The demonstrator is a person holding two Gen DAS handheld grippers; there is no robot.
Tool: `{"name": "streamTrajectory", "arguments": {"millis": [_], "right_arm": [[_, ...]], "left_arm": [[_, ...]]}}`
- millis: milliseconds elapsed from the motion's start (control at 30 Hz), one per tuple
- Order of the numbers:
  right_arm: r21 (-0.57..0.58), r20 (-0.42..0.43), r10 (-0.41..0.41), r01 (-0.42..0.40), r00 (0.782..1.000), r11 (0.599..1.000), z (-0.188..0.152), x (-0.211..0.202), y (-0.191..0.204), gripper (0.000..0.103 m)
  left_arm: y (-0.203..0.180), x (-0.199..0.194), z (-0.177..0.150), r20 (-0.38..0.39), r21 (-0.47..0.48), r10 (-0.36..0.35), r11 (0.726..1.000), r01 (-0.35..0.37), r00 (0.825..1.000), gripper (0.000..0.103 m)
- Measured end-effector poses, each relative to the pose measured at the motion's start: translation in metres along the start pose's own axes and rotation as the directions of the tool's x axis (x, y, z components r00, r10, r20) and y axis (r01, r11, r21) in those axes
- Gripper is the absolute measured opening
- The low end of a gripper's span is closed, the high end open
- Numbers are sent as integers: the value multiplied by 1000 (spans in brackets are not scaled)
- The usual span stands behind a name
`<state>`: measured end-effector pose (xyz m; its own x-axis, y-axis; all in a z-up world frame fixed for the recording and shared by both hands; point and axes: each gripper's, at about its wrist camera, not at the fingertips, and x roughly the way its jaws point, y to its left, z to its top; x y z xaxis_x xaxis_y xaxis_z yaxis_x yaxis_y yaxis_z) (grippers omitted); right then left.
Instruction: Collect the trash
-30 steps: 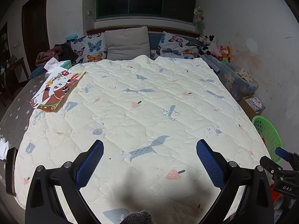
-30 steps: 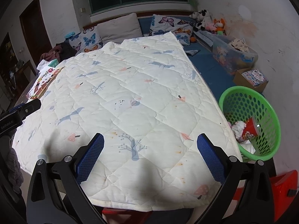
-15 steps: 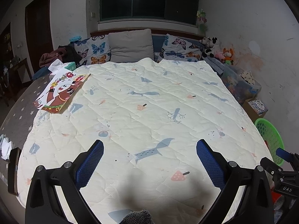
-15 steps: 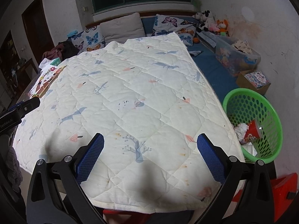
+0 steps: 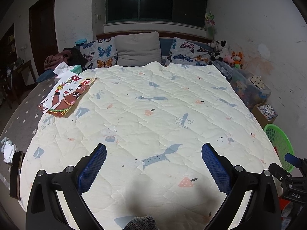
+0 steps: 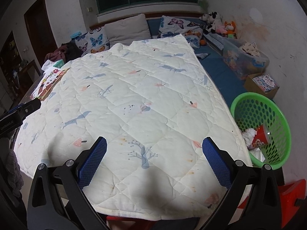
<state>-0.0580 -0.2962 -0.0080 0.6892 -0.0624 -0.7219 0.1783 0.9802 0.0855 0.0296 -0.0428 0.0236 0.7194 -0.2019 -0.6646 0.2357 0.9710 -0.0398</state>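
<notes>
**A:** Why are both tongs just hanging over the bed?

**B:** My guess is they're scanning for the next piece of rubbish. The left tongs [image 5: 153, 164] hover over the near end of the cream quilted bedspread printed with blue foxes and pink mushrooms [image 5: 153, 105], jaws spread wide, nothing between them. The right tongs [image 6: 154, 159] are the same: wide apart, empty, above the near right part of that bedspread.

**A:** So where's the trash?

**B:** Some is already in the round green perforated plastic basket [image 6: 247, 97], on the floor to the right of the right tongs, beside the bed. It holds crumpled white paper [image 6: 249, 136] and a red printed snack wrapper [image 6: 260, 139]. It stands close to the bed edge, probably so drops are short.

**A:** Anything left to collect?

**B:** Far ahead and left of the left tongs lies a flat cartoon-printed paper bag with a brown bear figure [image 5: 67, 95], on the bedspread's left edge. To the left of those tongs, on the grey star-patterned sheet [image 5: 25, 115], sits a scrap of white crumpled tissue [image 5: 8, 151]; it may be trash, though the fisheye rim blurs it.

**A:** And the room?

**B:** Dim, lit by a ceiling lamp mirrored in the dark window [image 5: 156, 5]. Butterfly-print pillows [image 5: 101, 53] and a plain grey cushion [image 5: 138, 48] line the headboard; plush toys [image 5: 226, 53] crowd the far right corner by a stained white wall.
</notes>
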Motion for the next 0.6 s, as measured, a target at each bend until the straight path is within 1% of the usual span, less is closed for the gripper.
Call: {"name": "streamTrajectory", "arguments": {"millis": [467,600], "right_arm": [[-5,-3,5,-5,1000,1000,0,2,3,99],[0,-4,6,-6,1000,1000,0,3,3,99]], "left_arm": [[-2,1,-2,-1,15,1,1000,-1,1000,96],[-6,-1,-3,20,35,21,999,-22,1000,96]]}}
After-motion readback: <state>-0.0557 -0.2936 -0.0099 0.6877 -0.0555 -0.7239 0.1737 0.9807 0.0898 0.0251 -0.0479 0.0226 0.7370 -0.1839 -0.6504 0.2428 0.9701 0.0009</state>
